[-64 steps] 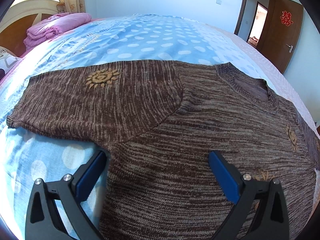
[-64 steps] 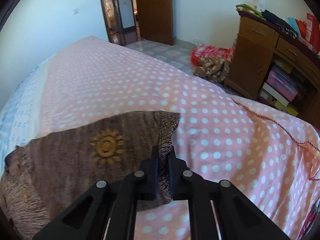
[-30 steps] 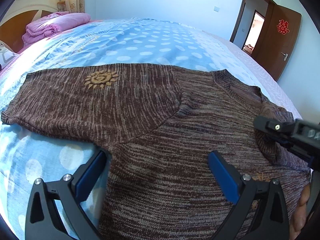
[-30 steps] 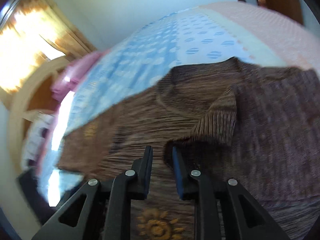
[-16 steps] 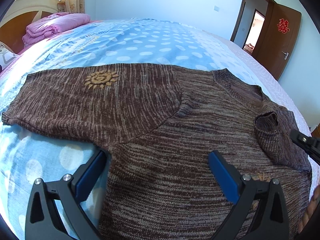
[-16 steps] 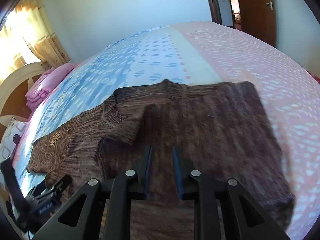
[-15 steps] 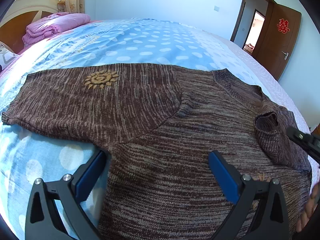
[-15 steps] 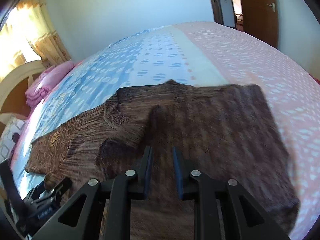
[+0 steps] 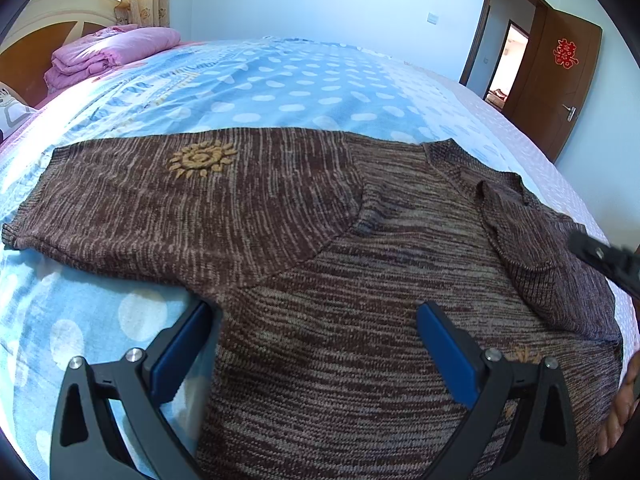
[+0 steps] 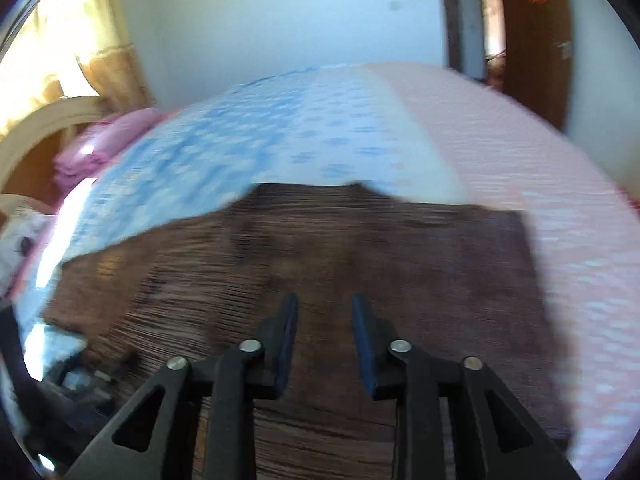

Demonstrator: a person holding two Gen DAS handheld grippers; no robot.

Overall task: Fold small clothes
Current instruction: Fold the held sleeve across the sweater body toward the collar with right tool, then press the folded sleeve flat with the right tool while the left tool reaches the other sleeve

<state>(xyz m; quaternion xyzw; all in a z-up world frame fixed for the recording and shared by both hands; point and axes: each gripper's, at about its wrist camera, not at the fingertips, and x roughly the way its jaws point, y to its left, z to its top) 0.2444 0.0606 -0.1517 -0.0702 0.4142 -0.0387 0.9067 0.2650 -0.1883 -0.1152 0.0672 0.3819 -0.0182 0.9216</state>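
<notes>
Left wrist view: a brown knit sweater lies flat on the bed, over a blue polka-dot bedspread. One sleeve, bearing a yellow sun motif, stretches out to the left; the other sleeve is folded inward across the chest near the neckline. The left gripper hovers low over the sweater's body with its jaws spread wide and nothing between its blue pads. The right gripper, seen blurred in the right wrist view, has just been opening; its jaws stand narrowly apart above the knit, gripping nothing. Pink folded bedding rests by the headboard.
</notes>
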